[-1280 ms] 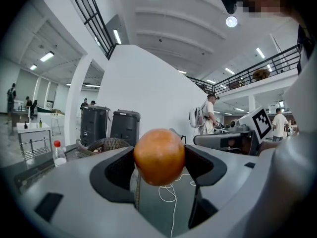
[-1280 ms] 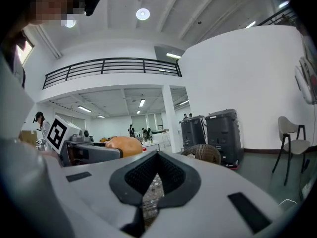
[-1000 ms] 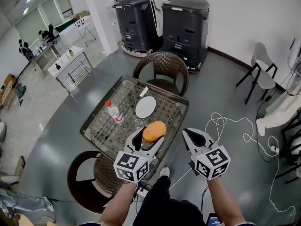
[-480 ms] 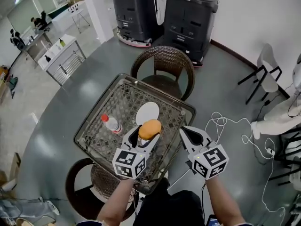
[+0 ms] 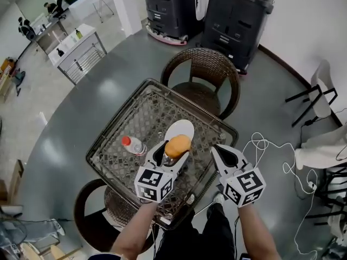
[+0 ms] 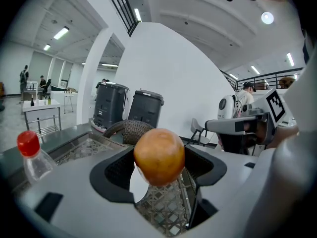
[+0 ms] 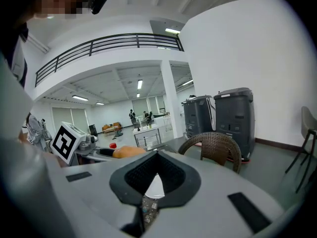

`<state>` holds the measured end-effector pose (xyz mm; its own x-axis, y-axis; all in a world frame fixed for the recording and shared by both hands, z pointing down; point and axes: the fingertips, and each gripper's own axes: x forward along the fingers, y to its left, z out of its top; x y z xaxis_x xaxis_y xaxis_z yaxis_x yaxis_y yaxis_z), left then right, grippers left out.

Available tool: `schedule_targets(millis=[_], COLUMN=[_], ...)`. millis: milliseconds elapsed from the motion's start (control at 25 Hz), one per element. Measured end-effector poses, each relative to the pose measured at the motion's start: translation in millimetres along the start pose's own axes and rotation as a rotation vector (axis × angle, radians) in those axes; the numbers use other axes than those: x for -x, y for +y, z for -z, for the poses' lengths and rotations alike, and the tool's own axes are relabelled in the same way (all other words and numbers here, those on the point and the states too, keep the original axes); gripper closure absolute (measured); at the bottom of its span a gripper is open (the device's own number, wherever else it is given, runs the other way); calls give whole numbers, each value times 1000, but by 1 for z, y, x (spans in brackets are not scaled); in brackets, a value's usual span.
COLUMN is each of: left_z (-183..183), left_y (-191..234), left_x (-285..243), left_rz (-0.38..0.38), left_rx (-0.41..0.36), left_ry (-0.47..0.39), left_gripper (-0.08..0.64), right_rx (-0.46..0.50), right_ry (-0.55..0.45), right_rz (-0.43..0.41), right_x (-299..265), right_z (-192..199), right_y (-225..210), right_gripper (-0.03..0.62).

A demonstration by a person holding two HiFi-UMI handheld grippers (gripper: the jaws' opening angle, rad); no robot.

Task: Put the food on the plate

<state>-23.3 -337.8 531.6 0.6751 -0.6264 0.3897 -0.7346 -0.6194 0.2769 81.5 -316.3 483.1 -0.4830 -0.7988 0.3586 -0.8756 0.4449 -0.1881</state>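
An orange bun-like piece of food (image 5: 177, 145) (image 6: 159, 155) is clamped in my left gripper (image 5: 172, 151) (image 6: 159, 163), held in the air just short of the white plate (image 5: 179, 130). The plate lies on the glass-topped wicker table (image 5: 135, 114); in the left gripper view a sliver of it (image 6: 136, 180) shows under the food. My right gripper (image 5: 225, 157) (image 7: 156, 176) hovers to the right of the left one, over the table's near right edge, jaws together with nothing between them. The food also shows at the left of the right gripper view (image 7: 128, 151).
A clear bottle with a red cap (image 5: 133, 144) (image 6: 32, 158) lies on the table left of the plate. One wicker chair (image 5: 205, 77) stands at the table's far side, another (image 5: 103, 210) at the near left. White cables (image 5: 274, 158) trail on the floor at right.
The left gripper has carried the food forward, closer to the plate. The right gripper has kept its place beside it; the view has shifted as the head moved.
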Motion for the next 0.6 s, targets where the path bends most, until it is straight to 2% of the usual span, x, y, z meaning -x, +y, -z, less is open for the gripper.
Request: schedule_targets(millis=[600], left_z=[58], left_y=[64], left_x=[-72], left_rz=[-105], left_rx=[19], left_ry=[142], left_gripper=[238], right_rx=[-14], right_ry=[62], right_rz=[-63], right_x=[-62], right_z=[22], right_y=[-30], right_gripper=[588])
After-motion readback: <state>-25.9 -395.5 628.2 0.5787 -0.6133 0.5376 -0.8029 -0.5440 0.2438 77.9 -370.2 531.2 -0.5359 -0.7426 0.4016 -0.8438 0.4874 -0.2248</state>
